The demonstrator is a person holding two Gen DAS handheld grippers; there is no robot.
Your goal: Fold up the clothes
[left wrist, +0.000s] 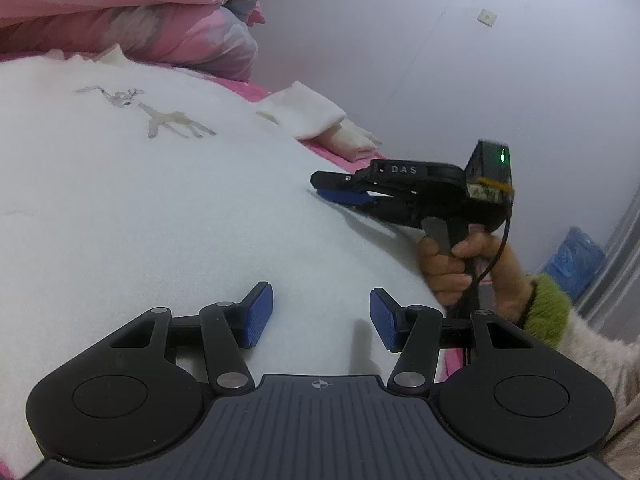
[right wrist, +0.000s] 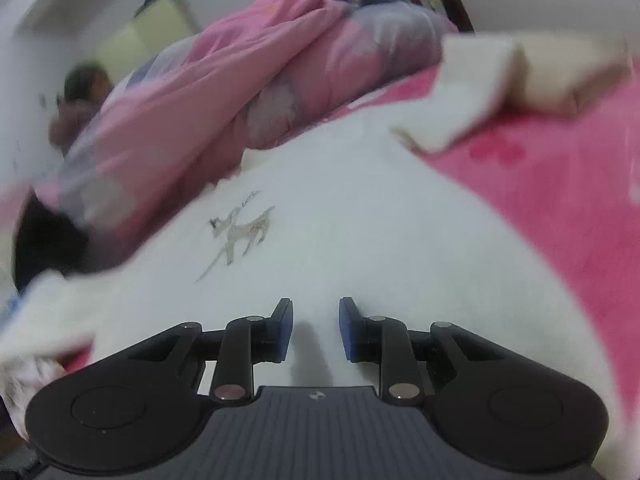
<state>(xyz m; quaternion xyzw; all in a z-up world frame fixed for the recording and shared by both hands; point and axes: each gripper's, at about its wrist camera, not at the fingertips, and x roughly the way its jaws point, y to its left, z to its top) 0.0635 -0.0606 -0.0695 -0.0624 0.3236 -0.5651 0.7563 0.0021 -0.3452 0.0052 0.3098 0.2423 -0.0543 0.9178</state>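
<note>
A white fleece garment point(left wrist: 168, 208) with a deer print point(left wrist: 160, 116) lies spread flat over a pink bed sheet point(right wrist: 560, 208), filling most of both views. The left gripper point(left wrist: 316, 314) hovers low over the garment's near part, its blue pads standing well apart with only flat cloth beneath the gap. The right gripper point(right wrist: 314, 330), held in a hand point(left wrist: 456, 264) with a green cuff, sits at the garment's right edge, where white cloth meets the sheet; its pads are narrowly parted and grip nothing. Beyond that edge lies a folded cream cloth point(left wrist: 320, 120), near the wall. A rumpled pink quilt point(right wrist: 248, 80) borders the garment's far side. The garment's middle is unobstructed.
</note>
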